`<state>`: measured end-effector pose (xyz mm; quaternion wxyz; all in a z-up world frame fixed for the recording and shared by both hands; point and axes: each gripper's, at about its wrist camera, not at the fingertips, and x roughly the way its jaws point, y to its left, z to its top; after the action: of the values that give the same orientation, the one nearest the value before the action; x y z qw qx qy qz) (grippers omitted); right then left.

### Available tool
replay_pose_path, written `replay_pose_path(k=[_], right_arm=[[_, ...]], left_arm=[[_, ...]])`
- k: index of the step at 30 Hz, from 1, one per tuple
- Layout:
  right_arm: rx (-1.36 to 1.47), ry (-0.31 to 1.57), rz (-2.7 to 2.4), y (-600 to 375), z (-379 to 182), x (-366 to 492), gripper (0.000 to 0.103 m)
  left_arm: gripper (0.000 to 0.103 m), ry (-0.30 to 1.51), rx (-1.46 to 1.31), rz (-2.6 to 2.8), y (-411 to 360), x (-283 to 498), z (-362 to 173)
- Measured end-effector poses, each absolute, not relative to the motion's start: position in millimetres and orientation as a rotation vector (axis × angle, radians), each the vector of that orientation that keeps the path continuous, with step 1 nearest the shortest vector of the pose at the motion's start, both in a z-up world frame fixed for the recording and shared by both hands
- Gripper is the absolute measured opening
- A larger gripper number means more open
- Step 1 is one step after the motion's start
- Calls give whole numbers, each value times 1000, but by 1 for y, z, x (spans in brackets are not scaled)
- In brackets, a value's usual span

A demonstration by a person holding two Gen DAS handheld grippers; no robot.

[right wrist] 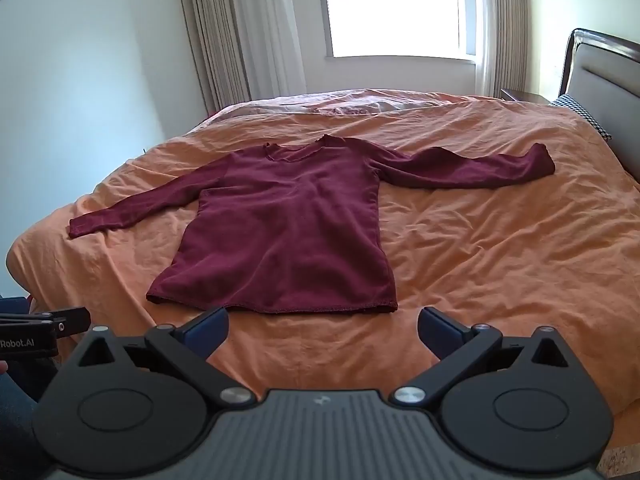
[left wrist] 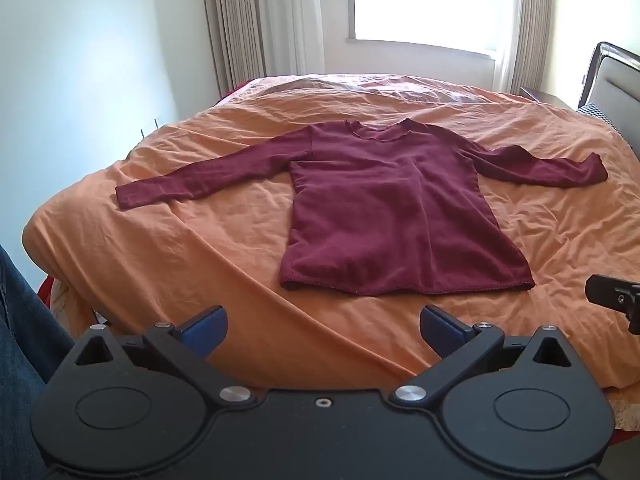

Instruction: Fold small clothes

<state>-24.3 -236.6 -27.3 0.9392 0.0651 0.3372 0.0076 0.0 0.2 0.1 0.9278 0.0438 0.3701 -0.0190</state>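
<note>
A dark red long-sleeved top (left wrist: 384, 208) (right wrist: 288, 232) lies flat on the orange bedspread (left wrist: 160, 248) (right wrist: 500, 260), neck toward the window, both sleeves spread out sideways. My left gripper (left wrist: 323, 330) hovers over the near edge of the bed just short of the hem, its blue-padded fingers (left wrist: 204, 330) wide open with nothing between them. My right gripper (right wrist: 323, 328) hangs in front of the hem's right half, also open and empty. Each gripper shows at the edge of the other's view: the right gripper (left wrist: 616, 300) and the left gripper (right wrist: 44, 328).
The bed fills most of both views. A headboard (right wrist: 600, 92) and a checked pillow (right wrist: 584, 116) stand at the right. A white wall is at the left, curtains (right wrist: 236, 32) and a bright window (right wrist: 396, 8) behind. A person's jeans leg (left wrist: 20, 320) shows at the lower left.
</note>
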Motion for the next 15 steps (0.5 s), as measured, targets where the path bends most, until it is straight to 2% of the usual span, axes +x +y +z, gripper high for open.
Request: replay_pose_path(k=[15], right_arm=[[127, 740, -6, -239, -35, -13, 103]], left_arm=[[102, 802, 71, -44, -2, 8, -8]])
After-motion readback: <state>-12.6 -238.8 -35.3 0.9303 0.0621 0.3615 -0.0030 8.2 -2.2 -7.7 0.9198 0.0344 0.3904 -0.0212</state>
